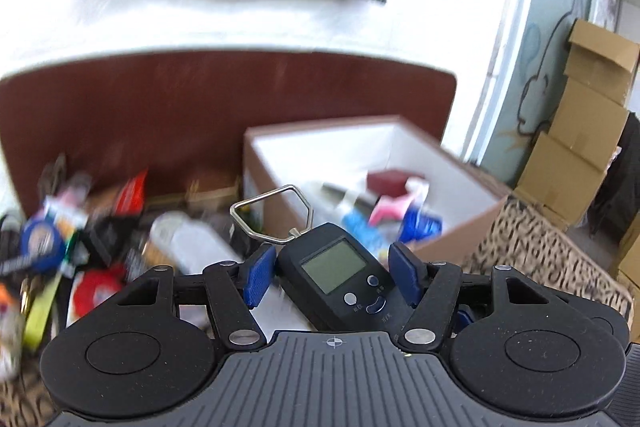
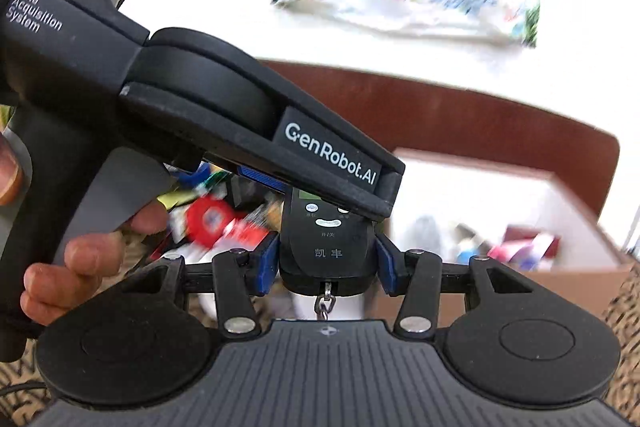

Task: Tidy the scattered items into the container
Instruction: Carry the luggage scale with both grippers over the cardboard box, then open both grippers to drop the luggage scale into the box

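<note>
Two grippers share one black digital hanging scale [image 1: 334, 277]: the left gripper [image 1: 334, 275] straddles its screen end without clear contact, while the right gripper [image 2: 326, 261] is clamped on its chain end, above the clutter left of the cardboard box [image 1: 460, 231].
</note>
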`<state>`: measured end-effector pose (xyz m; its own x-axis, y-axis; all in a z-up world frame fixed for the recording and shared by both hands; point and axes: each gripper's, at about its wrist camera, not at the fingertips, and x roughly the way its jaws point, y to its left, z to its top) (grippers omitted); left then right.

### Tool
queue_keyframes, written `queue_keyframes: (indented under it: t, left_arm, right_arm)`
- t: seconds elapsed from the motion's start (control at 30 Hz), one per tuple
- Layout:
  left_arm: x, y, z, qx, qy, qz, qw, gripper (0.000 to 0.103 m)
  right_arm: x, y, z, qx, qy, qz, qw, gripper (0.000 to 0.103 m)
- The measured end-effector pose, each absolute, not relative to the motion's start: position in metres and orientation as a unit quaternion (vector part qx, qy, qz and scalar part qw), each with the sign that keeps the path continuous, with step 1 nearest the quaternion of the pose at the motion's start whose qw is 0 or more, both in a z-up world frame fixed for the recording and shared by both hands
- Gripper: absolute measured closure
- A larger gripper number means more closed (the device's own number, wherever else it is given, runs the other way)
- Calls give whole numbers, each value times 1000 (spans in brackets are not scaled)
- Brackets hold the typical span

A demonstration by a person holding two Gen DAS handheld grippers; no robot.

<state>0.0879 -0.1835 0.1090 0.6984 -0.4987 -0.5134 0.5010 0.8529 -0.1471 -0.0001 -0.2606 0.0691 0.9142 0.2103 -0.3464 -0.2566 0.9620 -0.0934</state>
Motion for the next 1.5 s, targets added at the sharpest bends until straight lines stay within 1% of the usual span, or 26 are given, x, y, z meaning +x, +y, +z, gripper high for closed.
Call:
queue_keyframes:
  t: [0.27,0.3,0.33,0.4,0.63,0.77,0.97,1.17,1.2,1.23,1.27,1.33,1.37,1.4,1.43,1.5]
  left_arm:
    - [147,-226,139,-16,269,-293,917,34]
    - [156,-231,140,-20,272,-295,916,34]
    - [164,-236,140,-24,275,-296,914,30]
    - [180,-244,136,-32,281,-302,910,30]
    - [232,-275,102,-55,327,-316,889,29]
    - [253,-293,76,-43,354,-317,879,29]
    - [276,-312,45,-30,389,-317,865,29]
    - [287,-320,31,-24,402,-317,859,28]
    - [287,-320,30,-23,403,-317,858,27]
    - [288,-320,29,-23,404,-318,857,23]
    - [289,-319,30,-22,405,-322,856,16]
    - [286,-315,34,-22,396,-331,856,11]
    - [282,-312,37,-22,388,-335,858,8]
    - [279,-309,40,-20,381,-340,860,8]
    - [276,-307,43,-19,373,-343,862,5]
    - [269,-301,47,-21,362,-344,866,3]
  right_arm:
    - [50,-290,97,-89,145,89,981,49]
    - [56,-295,99,-90,147,88,981,49]
    - [63,-300,101,-92,151,88,980,49]
    - [76,-307,101,-97,157,85,979,49]
    - [113,-331,78,-92,186,68,976,49]
    - [132,-344,56,-73,213,65,972,49]
    - [148,-355,30,-55,245,60,966,49]
    - [156,-358,18,-41,259,59,963,49]
    - [157,-358,17,-40,261,59,963,48]
    - [157,-357,15,-40,263,59,962,48]
    - [157,-356,14,-42,263,61,962,48]
    - [158,-353,16,-58,251,56,965,38]
    - [156,-350,17,-69,244,47,966,26]
    - [153,-348,18,-79,235,39,968,17]
    - [149,-346,19,-87,227,34,969,15]
    - [143,-342,23,-95,223,31,970,11]
